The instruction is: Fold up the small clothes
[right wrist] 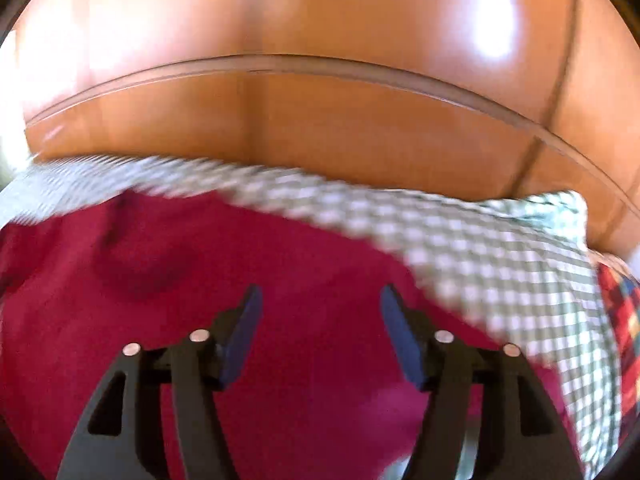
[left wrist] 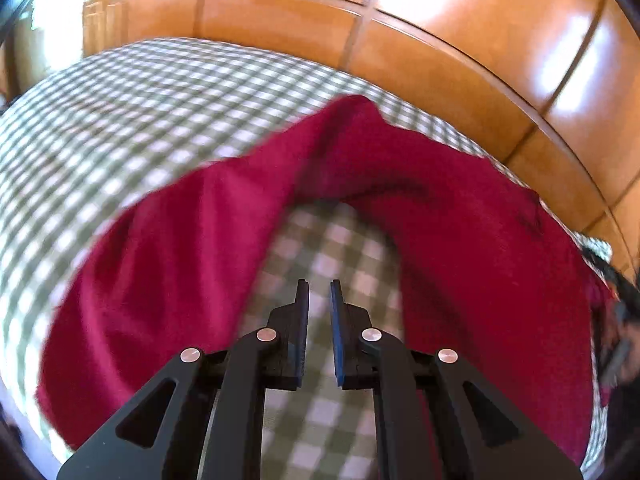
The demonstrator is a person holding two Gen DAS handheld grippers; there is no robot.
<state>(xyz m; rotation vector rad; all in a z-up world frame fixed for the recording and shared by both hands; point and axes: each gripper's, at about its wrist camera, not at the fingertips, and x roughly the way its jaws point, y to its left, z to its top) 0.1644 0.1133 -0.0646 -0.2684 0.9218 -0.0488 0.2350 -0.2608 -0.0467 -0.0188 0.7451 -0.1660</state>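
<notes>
The red garment (left wrist: pixel 460 248) lies spread on the checked cover (left wrist: pixel 120 128), arching from eight to four o'clock around our left gripper (left wrist: pixel 319 292), nearly closed and empty. Our right gripper (right wrist: pixel 321 300) hovers wide open, empty, above it. It looks soft and limp; we'd pinch an edge.

Red garment (left wrist: pixel 480 280) cut off along the bottom edge in the left wrist view, its lower hem out of sight behind the left gripper (left wrist: pixel 319 292) arms; far right side smeared by motion blur, merging with a dark blurred shape (left wrist: pixel 620 340) at the frame edge, impossible to identify; type of garment not discernible. In the right wrist view, red garment (right wrist: pixel 200 280) running off the left and bottom edges; checked cloth (right wrist: pixel 480 248) blurred into streaks along its far border; plaid fabric (right wrist: pixel 618 304) at the right edge cropped, too little showing to name; cloth under the right gripper (right wrist: pixel 321 300) hidden by the garment.
</notes>
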